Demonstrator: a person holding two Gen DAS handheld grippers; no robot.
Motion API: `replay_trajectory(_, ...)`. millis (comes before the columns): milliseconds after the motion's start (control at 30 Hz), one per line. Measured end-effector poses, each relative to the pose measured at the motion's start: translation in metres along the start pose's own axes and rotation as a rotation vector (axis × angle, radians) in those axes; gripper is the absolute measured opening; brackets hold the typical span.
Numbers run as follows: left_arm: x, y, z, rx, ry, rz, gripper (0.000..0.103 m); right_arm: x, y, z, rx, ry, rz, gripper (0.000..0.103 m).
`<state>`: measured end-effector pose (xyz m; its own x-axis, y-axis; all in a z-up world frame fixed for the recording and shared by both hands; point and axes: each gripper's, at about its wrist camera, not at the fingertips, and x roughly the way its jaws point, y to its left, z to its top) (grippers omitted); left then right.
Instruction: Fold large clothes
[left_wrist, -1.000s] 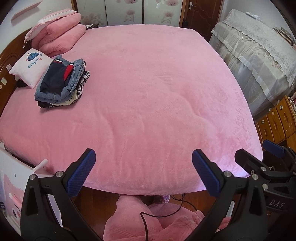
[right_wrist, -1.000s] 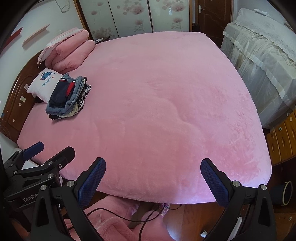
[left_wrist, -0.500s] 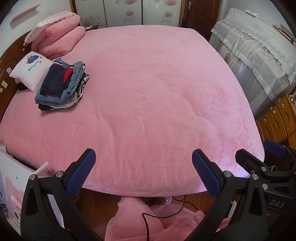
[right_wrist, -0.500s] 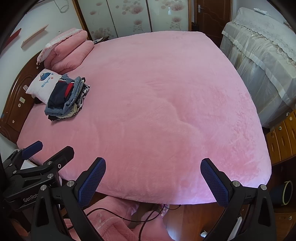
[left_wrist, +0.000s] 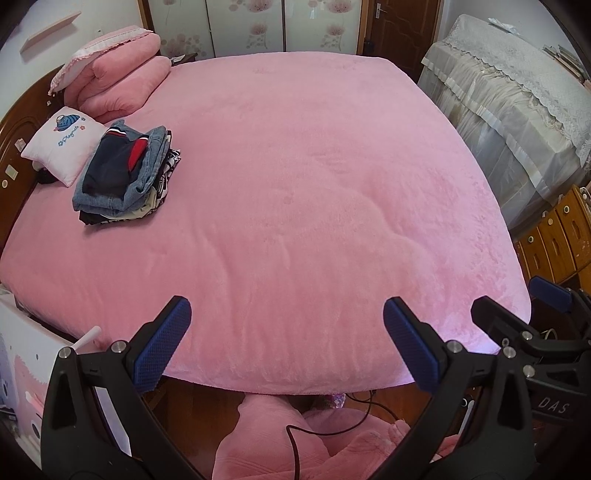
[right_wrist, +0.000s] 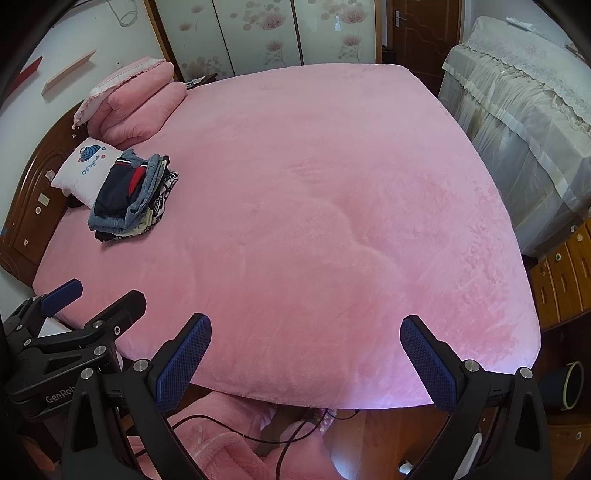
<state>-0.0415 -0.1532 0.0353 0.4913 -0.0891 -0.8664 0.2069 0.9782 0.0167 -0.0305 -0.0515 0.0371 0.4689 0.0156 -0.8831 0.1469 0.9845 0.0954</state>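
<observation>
A stack of folded clothes (left_wrist: 123, 177), denim with a navy and red garment on top, lies at the far left of the pink bed (left_wrist: 314, 184); it also shows in the right wrist view (right_wrist: 131, 197). My left gripper (left_wrist: 286, 345) is open and empty, held over the bed's near edge. My right gripper (right_wrist: 304, 365) is open and empty, also over the near edge. Each gripper shows at the side of the other's view. Pink fleece fabric (left_wrist: 280, 439) lies below the bed's edge, on the floor side.
A white printed cushion (left_wrist: 62, 142) and pink pillows (left_wrist: 118, 86) sit by the wooden headboard. A cloth-covered piece of furniture (left_wrist: 517, 96) and wooden drawers (left_wrist: 557, 236) stand to the right. A black cable (right_wrist: 229, 430) runs over the pink fleece.
Both views have shifted slightly; the bed and clothes stack sit a little lower in frame. Both grippers stay open and empty.
</observation>
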Motion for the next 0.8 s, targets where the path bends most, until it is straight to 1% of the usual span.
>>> replay_trajectory(800,-0.0003,-0.0020,-0.0002,-0.003,0.004,0.010,0.102,0.0028,-0.0067,0.0015,0.000,0.010,0.003,0.103)
